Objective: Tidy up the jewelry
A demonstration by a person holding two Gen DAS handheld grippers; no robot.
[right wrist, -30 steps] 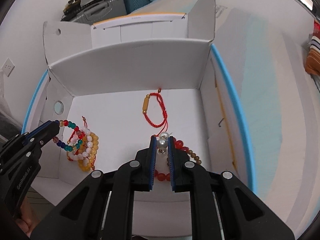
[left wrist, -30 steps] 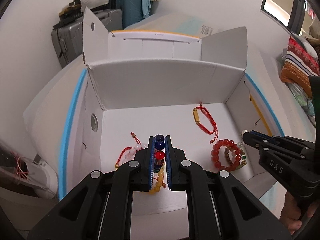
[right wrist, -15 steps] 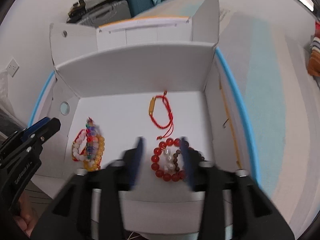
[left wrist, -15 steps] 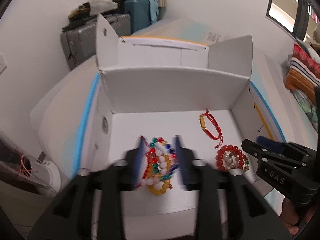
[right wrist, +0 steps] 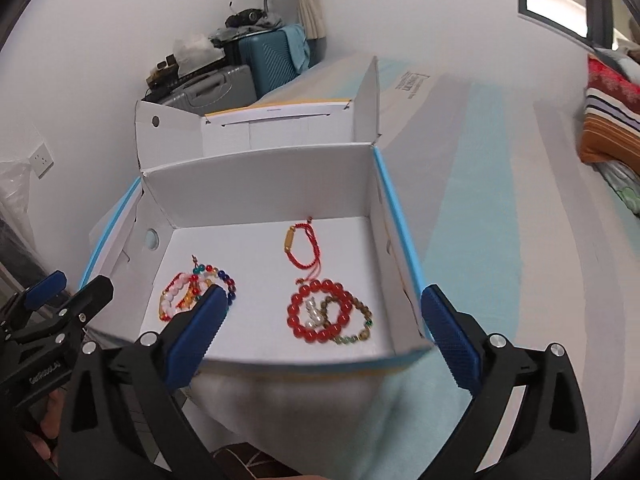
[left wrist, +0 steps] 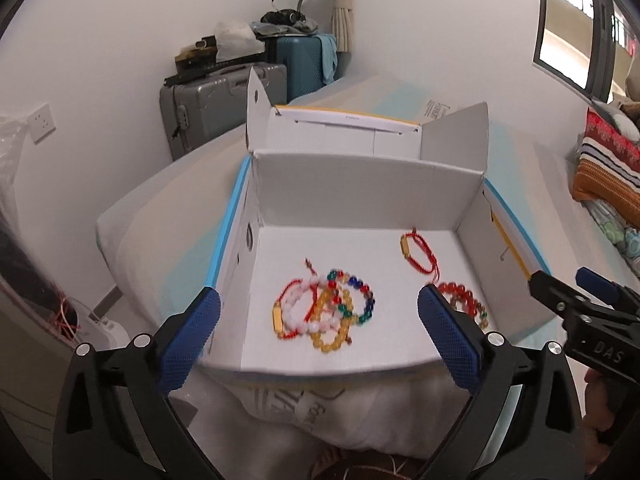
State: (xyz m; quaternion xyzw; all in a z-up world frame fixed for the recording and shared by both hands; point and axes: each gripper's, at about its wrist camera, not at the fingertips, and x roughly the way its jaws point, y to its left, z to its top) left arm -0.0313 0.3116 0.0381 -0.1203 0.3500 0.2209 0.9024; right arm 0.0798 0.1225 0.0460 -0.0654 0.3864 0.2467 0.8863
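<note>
An open white cardboard box (left wrist: 360, 188) (right wrist: 256, 184) holds the jewelry. A pile of multicoloured, yellow, white and red-cord bracelets (left wrist: 326, 312) (right wrist: 188, 290) lies at its left. A big red bead bracelet with a brown bead one (right wrist: 320, 312) (left wrist: 464, 300) lies at its right. A red cord bracelet with a gold tube (right wrist: 300, 246) (left wrist: 416, 254) lies further back. My left gripper (left wrist: 320, 332) is open and empty, above the box's near edge. My right gripper (right wrist: 324, 324) is open and empty, likewise pulled back.
The box stands on a white and pale-blue bed (right wrist: 480, 168). Grey (left wrist: 208, 108) and teal (left wrist: 300, 64) suitcases stand against the far wall. A striped pillow (left wrist: 604, 168) lies at the right. The box flaps (left wrist: 456, 132) stand upright at the back.
Both grippers opened and let go of their bracelets, which now lie in the box. Both grippers pulled back and up from the box.
</note>
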